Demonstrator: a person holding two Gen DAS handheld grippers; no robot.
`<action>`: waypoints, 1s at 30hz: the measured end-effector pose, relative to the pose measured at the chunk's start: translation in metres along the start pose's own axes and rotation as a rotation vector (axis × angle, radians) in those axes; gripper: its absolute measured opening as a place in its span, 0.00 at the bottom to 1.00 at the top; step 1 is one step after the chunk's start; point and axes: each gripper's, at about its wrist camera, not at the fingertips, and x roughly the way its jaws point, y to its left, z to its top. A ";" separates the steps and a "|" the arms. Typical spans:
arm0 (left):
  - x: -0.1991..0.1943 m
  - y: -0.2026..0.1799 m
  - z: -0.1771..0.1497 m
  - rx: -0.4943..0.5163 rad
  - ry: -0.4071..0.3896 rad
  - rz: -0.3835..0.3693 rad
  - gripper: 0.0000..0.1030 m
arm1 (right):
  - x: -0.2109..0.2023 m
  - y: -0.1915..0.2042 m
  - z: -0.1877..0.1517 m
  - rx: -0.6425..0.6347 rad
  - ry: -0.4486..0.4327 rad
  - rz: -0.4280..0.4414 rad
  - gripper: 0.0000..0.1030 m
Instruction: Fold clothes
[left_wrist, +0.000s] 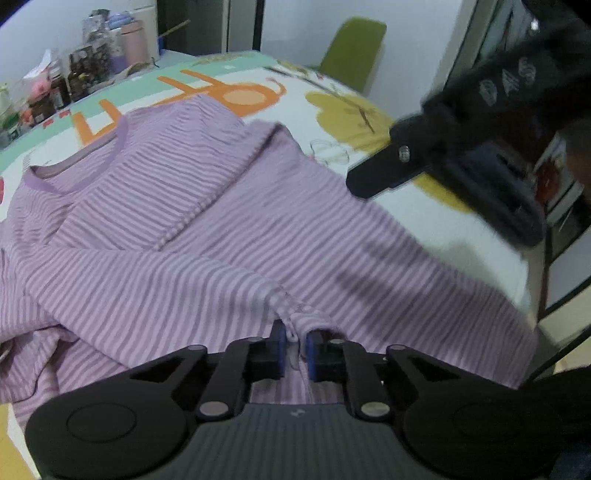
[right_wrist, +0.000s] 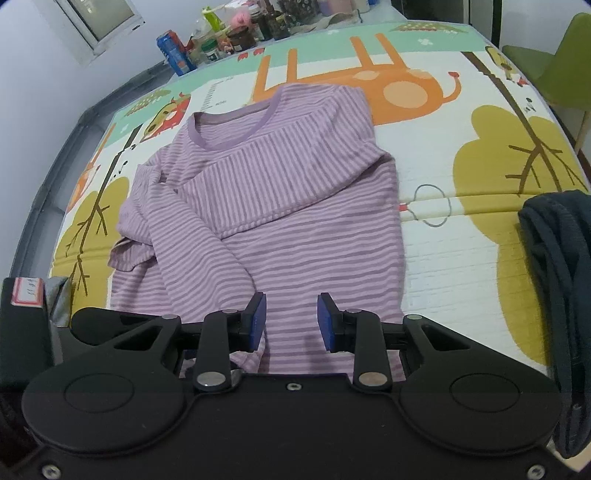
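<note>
**Left gripper pinching shirt hem, right gripper open over it**

Partly hidden: the near hem of the purple striped shirt (right_wrist: 273, 206) runs under both gripper bodies, so its lower edge cannot be traced in either view. In the left wrist view the right side is motion-blurred, and the dark object there reads as the right gripper (left_wrist: 369, 181) seen from the side; its jaw gap cannot be judged from that angle.

The shirt is a soft knit with fine horizontal stripes and a plain lilac neckband, lying flat on a cartoon-printed play mat (right_wrist: 461, 229) over the table, sleeves folded across the chest. The left gripper (left_wrist: 295, 341) is nearly closed, blue pads pinching a puckered ridge of hem fabric. In its own view the right gripper (right_wrist: 291, 321) stands partly open above the hem, nothing pressed between the pads.

Jars and bottles (right_wrist: 236, 33) crowd the far edge; a dark garment (right_wrist: 561, 280) lies at right; a green chair (left_wrist: 354, 48) stands beyond.
</note>
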 end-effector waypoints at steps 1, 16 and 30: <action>-0.007 0.005 0.000 -0.012 -0.017 -0.008 0.10 | 0.000 0.003 0.000 0.000 -0.005 -0.001 0.27; -0.144 0.123 -0.015 -0.167 -0.256 0.139 0.05 | -0.005 0.093 0.006 -0.029 -0.043 -0.014 0.27; -0.205 0.211 -0.067 -0.306 -0.291 0.225 0.08 | 0.035 0.189 0.010 -0.168 0.021 0.003 0.27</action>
